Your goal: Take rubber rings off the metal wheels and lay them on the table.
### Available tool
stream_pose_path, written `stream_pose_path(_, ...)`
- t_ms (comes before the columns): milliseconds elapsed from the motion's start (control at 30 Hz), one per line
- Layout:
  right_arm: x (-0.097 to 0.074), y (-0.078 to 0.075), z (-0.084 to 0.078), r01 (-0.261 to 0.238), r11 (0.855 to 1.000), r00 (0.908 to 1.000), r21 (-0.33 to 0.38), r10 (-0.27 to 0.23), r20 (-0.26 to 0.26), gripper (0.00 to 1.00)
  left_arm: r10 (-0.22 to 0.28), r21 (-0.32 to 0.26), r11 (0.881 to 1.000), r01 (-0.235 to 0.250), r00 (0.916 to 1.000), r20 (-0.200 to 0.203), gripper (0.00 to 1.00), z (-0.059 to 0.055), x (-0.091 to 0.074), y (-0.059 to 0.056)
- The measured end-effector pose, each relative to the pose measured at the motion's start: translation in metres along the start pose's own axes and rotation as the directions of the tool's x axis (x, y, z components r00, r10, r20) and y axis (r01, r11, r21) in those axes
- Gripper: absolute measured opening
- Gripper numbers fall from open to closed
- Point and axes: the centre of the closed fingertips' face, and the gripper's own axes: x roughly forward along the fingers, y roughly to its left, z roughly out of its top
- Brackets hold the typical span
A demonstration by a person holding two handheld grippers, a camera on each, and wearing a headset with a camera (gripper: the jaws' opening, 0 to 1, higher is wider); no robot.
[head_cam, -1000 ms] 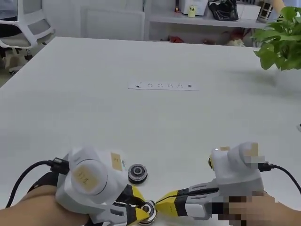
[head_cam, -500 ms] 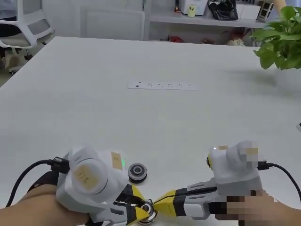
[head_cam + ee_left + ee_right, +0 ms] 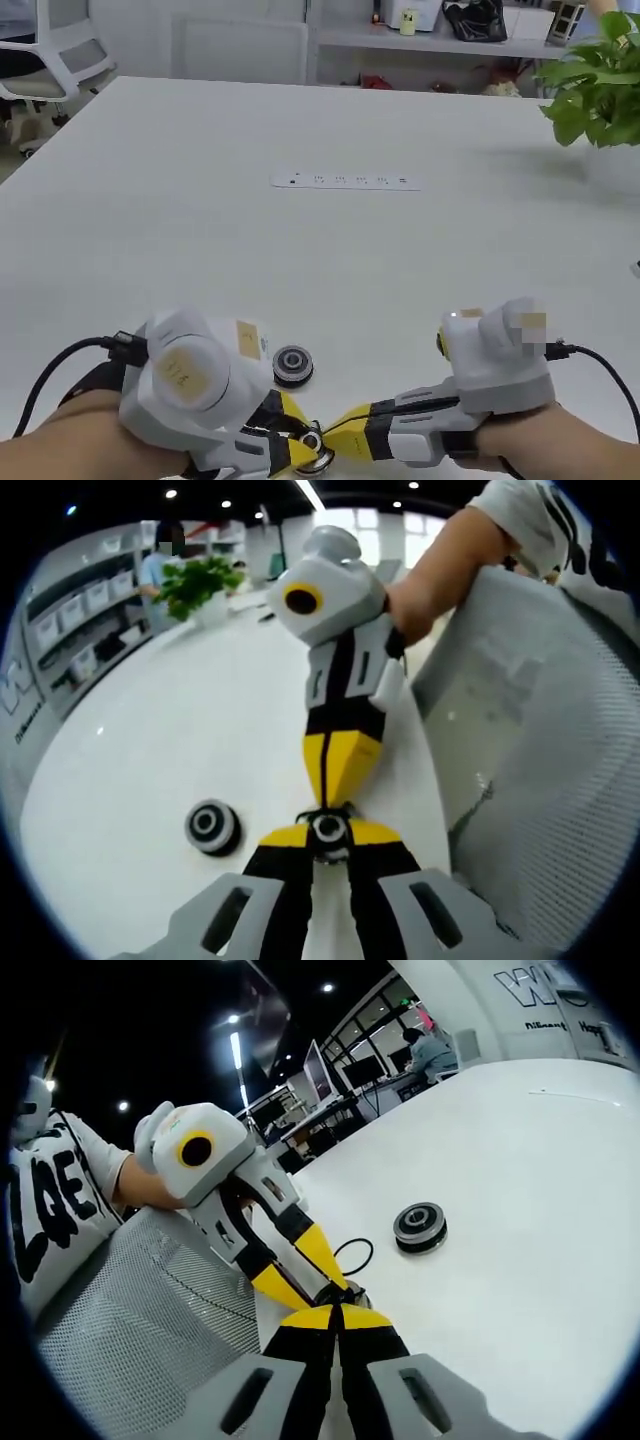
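Note:
A small metal wheel [image 3: 314, 444] is held just above the table's near edge with my left gripper [image 3: 303, 447] shut on it. The wheel [image 3: 328, 828] sits between the left gripper's [image 3: 330, 834] yellow tips. My right gripper [image 3: 337, 440] meets it from the right, its jaws pressed together. In the right gripper view, a thin black rubber ring [image 3: 353, 1244] loops out from the held wheel, pinched by the right gripper [image 3: 338, 1316]. A second wheel [image 3: 292, 365] with its black ring on lies flat on the table just beyond, also seen as the dark-rimmed wheel [image 3: 420, 1226].
A white power strip [image 3: 345, 181] lies across the middle of the white table [image 3: 320, 260]. A green plant [image 3: 595, 85] stands at the far right. An office chair [image 3: 60, 50] and shelves are beyond the far edge.
The right gripper has edged slightly left and lower at the held wheel. The left gripper and the wheel on the table have stayed in place.

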Motion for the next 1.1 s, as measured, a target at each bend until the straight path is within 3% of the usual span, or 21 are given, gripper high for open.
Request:
stream_pose_path(333, 0.002, 0.0041, 0.0018, -0.02, 1.0, 0.9998, -0.005, 0.02, 0.007, 0.0, -0.002, 0.003, 1.0, 0.002, 1.0, 0.002, 0.12, 0.0002, 0.0003, -0.0004)
stream_pose_path(1100, -0.0011, 0.0, 0.0013, 0.001, 1.0, 1.0, -0.011, -0.001, 0.009, 0.0, -0.005, 0.022, 1.0, 0.005, 0.9999, 0.016, 0.13, 0.0014, 0.0006, -0.0007)
